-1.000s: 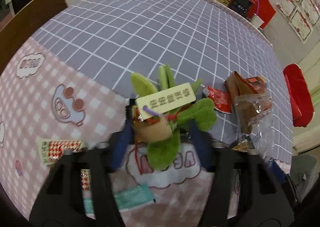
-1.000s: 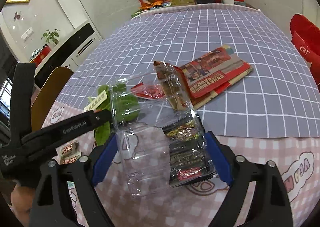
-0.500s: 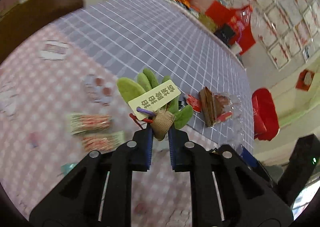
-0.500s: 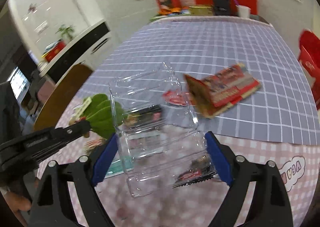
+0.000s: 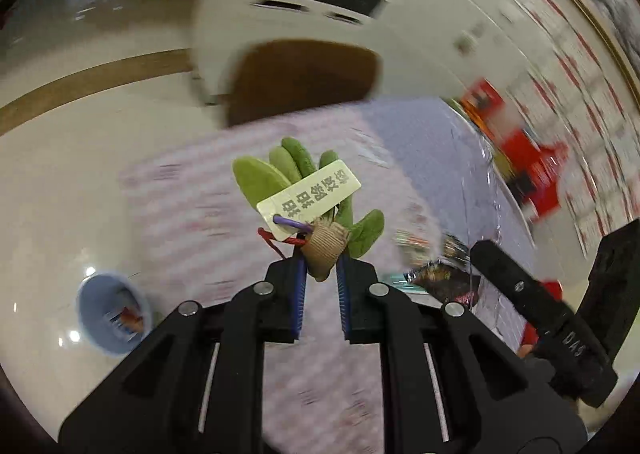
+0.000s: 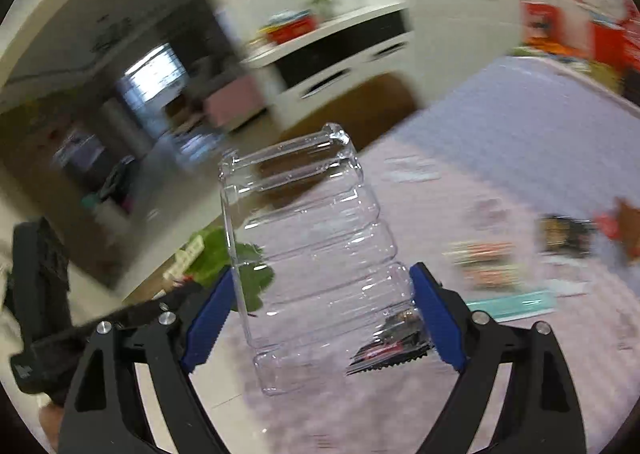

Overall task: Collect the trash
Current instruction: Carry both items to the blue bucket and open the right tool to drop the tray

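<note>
The left gripper (image 5: 321, 286) is nearly shut, its blue pads pinching the tan burlap base of a small green plush plant (image 5: 308, 198) with a cream tag (image 5: 310, 196) tied to it; the leaves stick up and away from the fingers toward the centre of the left wrist view. The right gripper (image 6: 324, 318) stands wide, its pads pressed against the two sides of a clear plastic clamshell box (image 6: 308, 250), whose long axis runs up the frame, away from the fingers. A dark snack wrapper (image 6: 394, 342) shows through the box's lower right corner, and I cannot tell whether it sits inside or lies beneath.

What matters next is the blue bin (image 5: 110, 314). It stands on the pale floor at the lower left of the left wrist view, off the edge of the pink checked tablecloth (image 5: 224, 222). It lies to the left of and below the left gripper's tips, so that hand looks the nearer one. The right wrist view does not show the bin at all. More wrappers (image 6: 486, 264) remain on the table at the right of that view, blurred.
</note>
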`<state>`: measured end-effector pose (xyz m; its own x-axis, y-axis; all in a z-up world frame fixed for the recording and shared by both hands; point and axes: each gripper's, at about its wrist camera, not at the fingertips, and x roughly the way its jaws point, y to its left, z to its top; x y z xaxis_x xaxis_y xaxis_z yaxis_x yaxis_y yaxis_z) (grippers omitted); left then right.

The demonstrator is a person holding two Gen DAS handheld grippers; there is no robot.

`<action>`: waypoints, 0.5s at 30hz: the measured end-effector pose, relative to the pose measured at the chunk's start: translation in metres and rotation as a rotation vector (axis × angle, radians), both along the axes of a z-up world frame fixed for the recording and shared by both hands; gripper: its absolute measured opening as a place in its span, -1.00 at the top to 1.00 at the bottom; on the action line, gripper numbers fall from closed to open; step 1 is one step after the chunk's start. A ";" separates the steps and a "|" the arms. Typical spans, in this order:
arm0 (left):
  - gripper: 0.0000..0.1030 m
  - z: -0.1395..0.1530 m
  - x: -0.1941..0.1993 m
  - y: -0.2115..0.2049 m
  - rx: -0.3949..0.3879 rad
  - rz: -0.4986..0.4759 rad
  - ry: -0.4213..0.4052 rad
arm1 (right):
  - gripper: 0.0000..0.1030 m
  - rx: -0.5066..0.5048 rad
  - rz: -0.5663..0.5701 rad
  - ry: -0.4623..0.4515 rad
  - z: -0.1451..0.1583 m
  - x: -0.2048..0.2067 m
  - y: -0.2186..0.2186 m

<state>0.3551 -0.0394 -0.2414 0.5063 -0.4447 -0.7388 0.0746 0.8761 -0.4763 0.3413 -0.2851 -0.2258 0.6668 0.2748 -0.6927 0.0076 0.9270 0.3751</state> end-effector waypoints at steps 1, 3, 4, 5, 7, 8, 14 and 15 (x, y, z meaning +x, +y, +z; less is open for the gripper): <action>0.73 0.000 -0.007 0.024 0.008 0.038 0.004 | -0.65 0.021 0.048 0.008 -0.001 0.004 0.028; 0.73 -0.003 -0.025 0.075 0.020 0.119 0.012 | -0.65 0.054 0.140 0.028 -0.005 0.010 0.084; 0.73 -0.004 -0.031 0.096 0.028 0.150 0.017 | -0.65 0.068 0.181 0.042 -0.009 0.011 0.108; 0.73 -0.007 -0.037 0.112 0.037 0.177 0.022 | -0.65 0.079 0.213 0.055 -0.013 0.013 0.130; 0.73 -0.017 -0.053 0.156 0.053 0.252 0.052 | -0.65 0.090 0.281 0.099 -0.026 0.015 0.176; 0.73 -0.025 -0.061 0.175 0.069 0.287 0.067 | -0.65 0.097 0.305 0.119 -0.033 0.016 0.195; 0.73 -0.086 -0.089 0.258 0.104 0.455 0.185 | -0.65 0.053 0.408 0.260 -0.103 0.019 0.300; 0.73 -0.094 -0.091 0.266 0.099 0.470 0.200 | -0.65 0.030 0.427 0.283 -0.118 0.020 0.318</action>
